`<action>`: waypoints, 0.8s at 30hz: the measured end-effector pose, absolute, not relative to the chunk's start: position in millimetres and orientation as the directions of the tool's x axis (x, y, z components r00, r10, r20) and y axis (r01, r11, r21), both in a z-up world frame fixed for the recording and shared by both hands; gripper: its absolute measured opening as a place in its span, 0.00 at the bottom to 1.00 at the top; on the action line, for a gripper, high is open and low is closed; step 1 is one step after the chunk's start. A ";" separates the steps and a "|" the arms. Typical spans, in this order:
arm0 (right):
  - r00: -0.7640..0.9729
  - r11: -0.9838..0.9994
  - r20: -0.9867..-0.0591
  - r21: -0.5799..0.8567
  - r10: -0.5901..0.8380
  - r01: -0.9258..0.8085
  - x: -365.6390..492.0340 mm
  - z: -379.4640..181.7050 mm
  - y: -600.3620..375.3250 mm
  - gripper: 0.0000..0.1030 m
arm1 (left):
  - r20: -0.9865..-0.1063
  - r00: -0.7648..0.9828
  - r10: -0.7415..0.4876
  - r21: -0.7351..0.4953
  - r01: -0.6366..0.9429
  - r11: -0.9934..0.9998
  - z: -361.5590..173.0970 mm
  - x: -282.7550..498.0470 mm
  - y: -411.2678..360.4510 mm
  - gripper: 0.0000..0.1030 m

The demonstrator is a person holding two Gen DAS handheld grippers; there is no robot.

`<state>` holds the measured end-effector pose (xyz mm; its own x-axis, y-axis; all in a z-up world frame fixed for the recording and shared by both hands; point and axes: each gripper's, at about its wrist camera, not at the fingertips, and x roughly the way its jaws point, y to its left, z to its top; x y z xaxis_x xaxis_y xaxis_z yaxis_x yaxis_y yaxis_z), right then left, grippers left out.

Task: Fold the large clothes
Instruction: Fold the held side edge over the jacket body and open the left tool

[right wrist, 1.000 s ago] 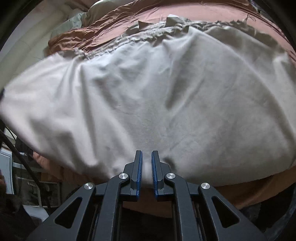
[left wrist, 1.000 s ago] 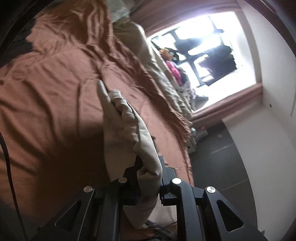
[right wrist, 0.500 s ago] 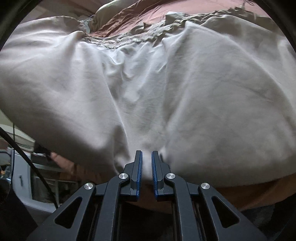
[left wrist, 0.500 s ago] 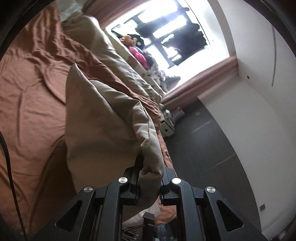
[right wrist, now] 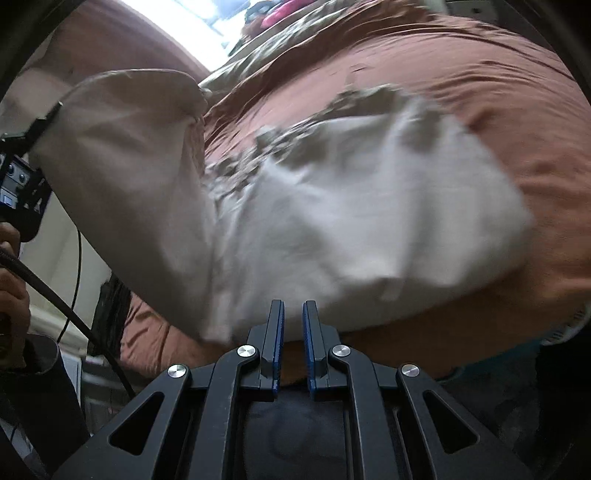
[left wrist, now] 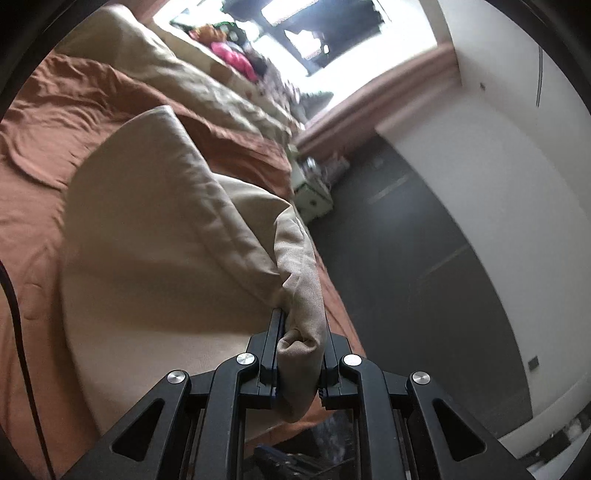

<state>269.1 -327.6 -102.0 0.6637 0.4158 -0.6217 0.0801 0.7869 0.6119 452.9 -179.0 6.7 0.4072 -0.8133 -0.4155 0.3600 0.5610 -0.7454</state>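
A large beige garment (left wrist: 155, 258) lies on the brown bedspread (left wrist: 33, 184). My left gripper (left wrist: 301, 332) is shut on a bunched fold of it and holds that part raised off the bed. In the right wrist view the garment (right wrist: 351, 206) spreads pale and blurred across the bedspread (right wrist: 517, 110), with its left part (right wrist: 122, 155) lifted up. My right gripper (right wrist: 293, 314) is shut on the garment's near edge, a thin strip of cloth between the blue pads. A hand (right wrist: 11, 288) at the left edge holds the other gripper's handle.
A crumpled beige blanket (left wrist: 207, 92) lies along the bed's far side under a bright window (left wrist: 332, 29). Dark floor (left wrist: 424, 258) and a white wall (left wrist: 509, 166) are to the right. A small white box (left wrist: 314, 195) stands by the bed. A black cable (right wrist: 74, 314) hangs at the left.
Both grippers swung sideways with the garment. The left one lifted its held fold higher, and more cloth now hangs raised from it. The right one kept its hold on the near edge.
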 end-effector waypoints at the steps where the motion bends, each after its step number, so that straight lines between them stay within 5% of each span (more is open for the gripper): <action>1: 0.667 0.782 -0.623 0.615 0.407 0.097 263.9 -104.3 -331.3 0.07 | -0.430 0.383 -0.818 -0.741 0.367 0.562 -1.1 454.6 -196.4 0.15; 8: 0.684 0.744 -0.644 0.631 0.344 0.220 232.8 -121.6 -372.9 0.07 | -0.593 0.170 -0.787 -0.699 0.376 0.608 -82.8 454.4 -304.6 0.15; 19: 0.710 0.670 -0.634 0.674 0.307 0.311 193.2 -130.0 -422.1 0.09 | -0.652 0.096 -0.752 -0.659 0.420 0.624 -112.5 443.7 -353.1 0.15; 20: 0.713 0.669 -0.632 0.674 0.304 0.313 191.9 -129.4 -423.4 0.13 | -0.650 0.092 -0.754 -0.658 0.428 0.620 -112.9 442.8 -355.3 0.15; 22: 0.727 0.660 -0.617 0.685 0.300 0.309 189.6 -129.5 -425.4 0.53 | -0.657 0.080 -0.750 -0.652 0.437 0.619 -118.5 443.9 -367.2 0.16; 24: 0.743 0.655 -0.598 0.696 0.300 0.296 189.8 -127.9 -427.2 0.63 | -0.679 0.029 -0.733 -0.649 0.443 0.619 -131.3 443.7 -380.5 0.27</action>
<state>189.8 -427.2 -127.9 0.7434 0.2998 -0.5979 0.2956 0.6546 0.6958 443.7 -380.5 -131.3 0.0293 -0.7333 -0.6793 0.4435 0.6185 -0.6487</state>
